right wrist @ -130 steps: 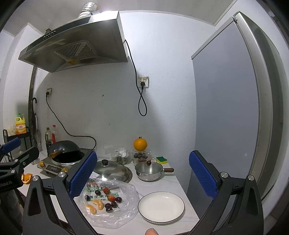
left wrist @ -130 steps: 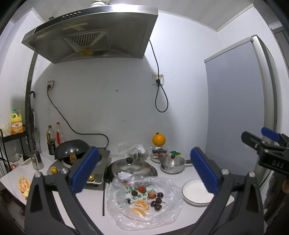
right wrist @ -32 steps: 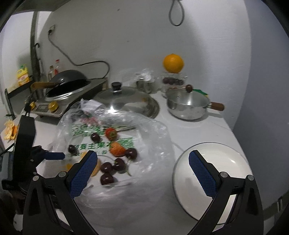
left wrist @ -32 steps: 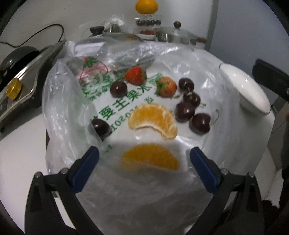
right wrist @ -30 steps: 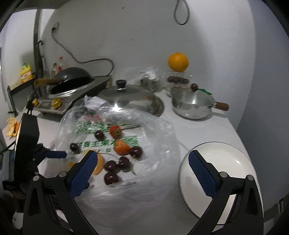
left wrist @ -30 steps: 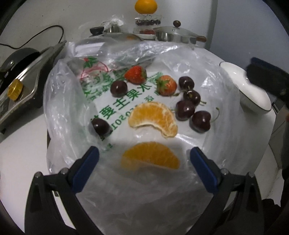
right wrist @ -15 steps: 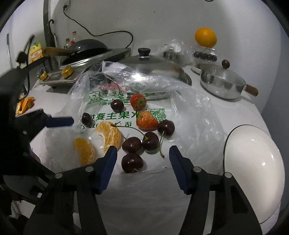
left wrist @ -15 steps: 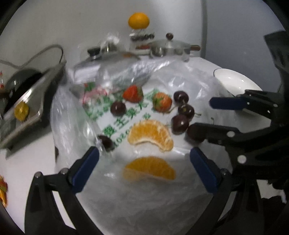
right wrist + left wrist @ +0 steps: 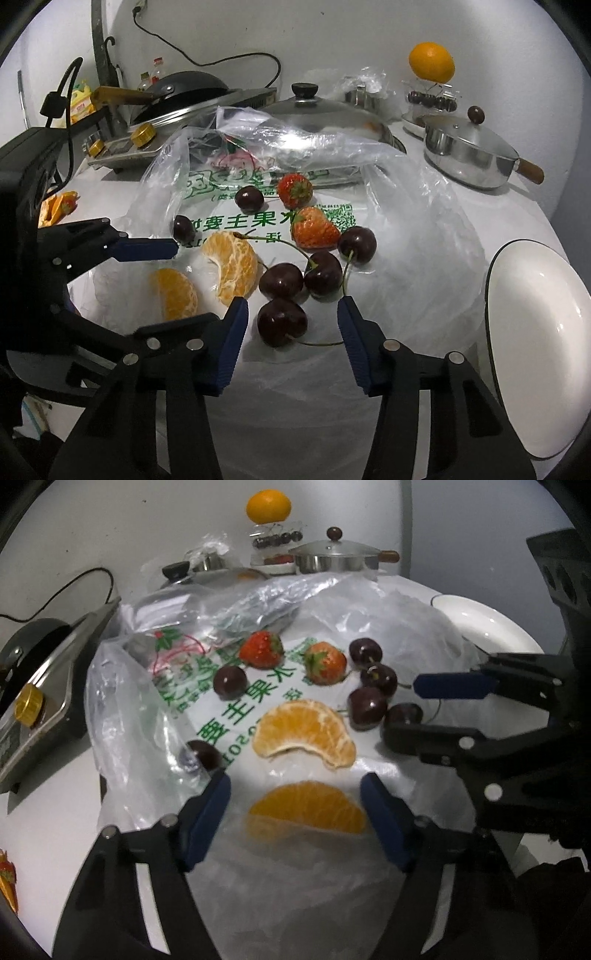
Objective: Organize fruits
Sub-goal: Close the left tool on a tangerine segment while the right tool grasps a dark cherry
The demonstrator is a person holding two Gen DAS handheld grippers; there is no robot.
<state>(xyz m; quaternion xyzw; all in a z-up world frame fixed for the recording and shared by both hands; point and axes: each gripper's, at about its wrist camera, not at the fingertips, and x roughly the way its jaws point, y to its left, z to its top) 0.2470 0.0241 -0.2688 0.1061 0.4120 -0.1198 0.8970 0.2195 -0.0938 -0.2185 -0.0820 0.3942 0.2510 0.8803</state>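
White kitchen surface (image 9: 461, 206), crowded with a stove, a lidded pan and a steel saucepan (image 9: 465, 158), carries a flattened clear plastic bag (image 9: 388, 627) on which the fruit lies spread: two strawberries, a loose cluster of dark cherries and two orange segments.

At the bag's near edge the left claw (image 9: 295, 805) is closing, its blue pads either side of the nearest orange segment (image 9: 306, 808) but, by the look of it, not yet pressing on it. The right claw (image 9: 291, 325) is closing too, with the nearest cherry (image 9: 282, 321) sitting between its pads, a gap showing on both sides. Neither claw has hold of anything yet.

A white plate (image 9: 535, 332) waits bare at three o'clock of the bag, the likely place for sorted fruit.

To do this step well, the right claw should probably settle low enough to catch the cherry at its widest part and close gently, since the skin is slick and round and could squirt forward into the two cherries at twelve o'clock of it. Its long stem trails toward three o'clock and may drag. The left claw risks pinching the loose film with the soft segment; a light squeeze across the segment's ends seems safest.

Green Chinese characters are printed on the bag; "主果" can be made out, beside a QR-style square at one o'clock of the nearer strawberry (image 9: 314, 229), the rest creased or covered.
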